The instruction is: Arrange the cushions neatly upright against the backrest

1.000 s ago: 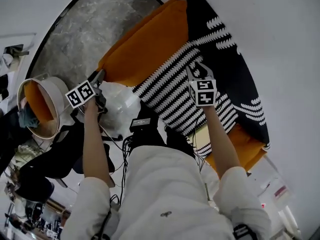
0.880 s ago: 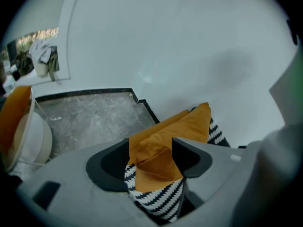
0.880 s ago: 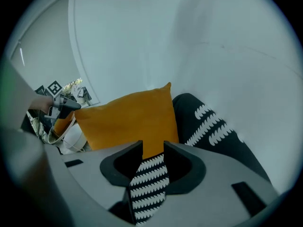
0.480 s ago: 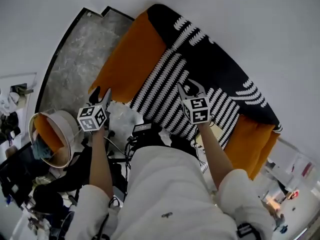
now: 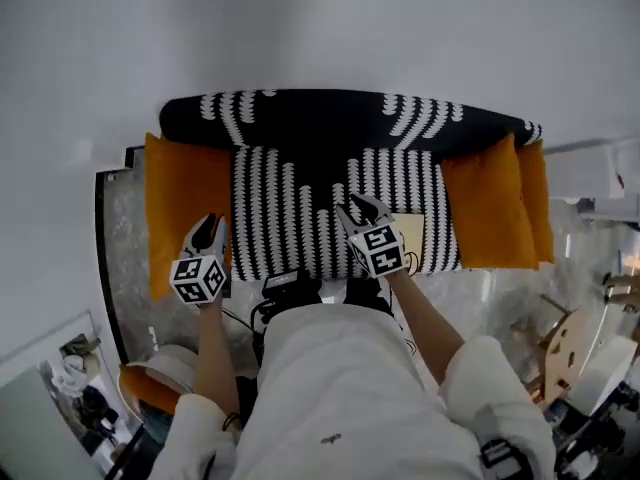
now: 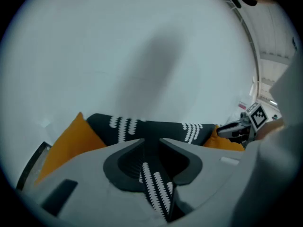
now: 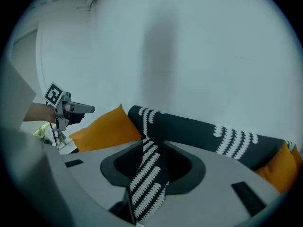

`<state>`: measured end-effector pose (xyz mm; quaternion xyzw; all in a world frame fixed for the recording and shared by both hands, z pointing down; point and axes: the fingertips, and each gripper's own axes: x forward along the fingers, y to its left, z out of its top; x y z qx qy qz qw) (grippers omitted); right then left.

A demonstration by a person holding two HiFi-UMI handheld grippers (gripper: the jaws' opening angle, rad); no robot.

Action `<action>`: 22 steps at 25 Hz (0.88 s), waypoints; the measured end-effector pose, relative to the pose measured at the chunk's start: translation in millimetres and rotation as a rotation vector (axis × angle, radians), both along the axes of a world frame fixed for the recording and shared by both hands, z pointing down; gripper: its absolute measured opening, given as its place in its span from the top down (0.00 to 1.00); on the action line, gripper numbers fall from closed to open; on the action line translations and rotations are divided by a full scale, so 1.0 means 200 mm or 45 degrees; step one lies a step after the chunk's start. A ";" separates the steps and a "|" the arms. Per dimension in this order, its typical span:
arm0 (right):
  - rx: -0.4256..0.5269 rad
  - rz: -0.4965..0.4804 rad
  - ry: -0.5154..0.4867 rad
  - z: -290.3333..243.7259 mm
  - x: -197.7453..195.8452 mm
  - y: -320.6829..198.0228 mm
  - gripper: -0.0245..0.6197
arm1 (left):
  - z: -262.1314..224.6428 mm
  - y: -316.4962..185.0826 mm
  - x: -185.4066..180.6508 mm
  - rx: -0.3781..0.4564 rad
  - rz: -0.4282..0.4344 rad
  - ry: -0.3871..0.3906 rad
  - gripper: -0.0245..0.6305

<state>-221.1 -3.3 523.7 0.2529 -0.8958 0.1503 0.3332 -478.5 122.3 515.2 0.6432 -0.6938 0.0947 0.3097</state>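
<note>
Earlier away, left gripper (image 5: 208,224) just closed on striped cushion (image 5: 300,203); right gripper (image 5: 358,209) grips.

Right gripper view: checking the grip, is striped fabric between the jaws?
Yes, the black-and-white striped fabric passes between the jaws of the right gripper.

Looks like a living room in somebody's home: a sofa (image 5: 340,118) covered in black-and-white knit stands against a plain white wall (image 5: 300,28), with orange cushions (image 5: 185,203) at both ends, a striped cushion (image 5: 300,208) between them, and a grey marbled floor (image 5: 120,268) underneath.
</note>
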 end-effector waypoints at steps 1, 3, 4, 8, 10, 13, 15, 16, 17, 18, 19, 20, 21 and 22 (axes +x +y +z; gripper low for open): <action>0.003 0.074 -0.007 -0.01 0.13 -0.03 0.77 | -0.01 -0.10 0.10 0.006 0.071 -0.011 0.83; 0.005 0.203 -0.017 -0.02 0.39 -0.08 0.77 | -0.03 -0.27 0.31 0.022 0.189 -0.016 0.88; 0.007 0.258 -0.017 -0.02 0.53 -0.11 0.77 | -0.05 -0.35 0.42 0.034 0.237 -0.002 0.89; 0.011 0.458 0.008 -0.01 1.07 -0.20 0.77 | -0.09 -0.62 0.88 0.068 0.404 0.077 0.94; 0.016 0.558 0.023 -0.01 1.33 -0.24 0.77 | -0.10 -0.73 1.09 0.065 0.488 0.082 0.94; 0.025 0.730 0.055 0.01 1.73 -0.26 0.77 | -0.13 -0.88 1.41 0.079 0.643 0.129 0.94; 0.027 0.833 0.085 0.05 2.01 -0.26 0.77 | -0.14 -0.95 1.63 0.085 0.736 0.153 0.94; 0.029 0.871 0.101 0.07 2.15 -0.27 0.77 | -0.14 -0.98 1.73 0.089 0.767 0.160 0.94; 0.030 0.904 0.114 0.10 2.29 -0.29 0.76 | -0.15 -1.00 1.82 0.097 0.789 0.166 0.94; 0.029 0.938 0.125 0.13 2.42 -0.30 0.75 | -0.15 -1.02 1.91 0.107 0.808 0.170 0.94; 0.025 0.974 0.135 0.16 2.54 -0.32 0.75 | -0.16 -1.03 2.00 0.115 0.825 0.174 0.94; 0.021 1.009 0.147 0.18 2.66 -0.34 0.75 | -0.17 -1.05 2.08 0.116 0.842 0.179 0.94; 0.016 1.040 0.163 0.20 2.76 -0.35 0.74 | -0.17 -1.06 2.16 0.108 0.859 0.188 0.94; 0.014 1.062 0.182 0.21 2.86 -0.38 0.74 | -0.16 -1.07 2.24 0.092 0.875 0.200 0.94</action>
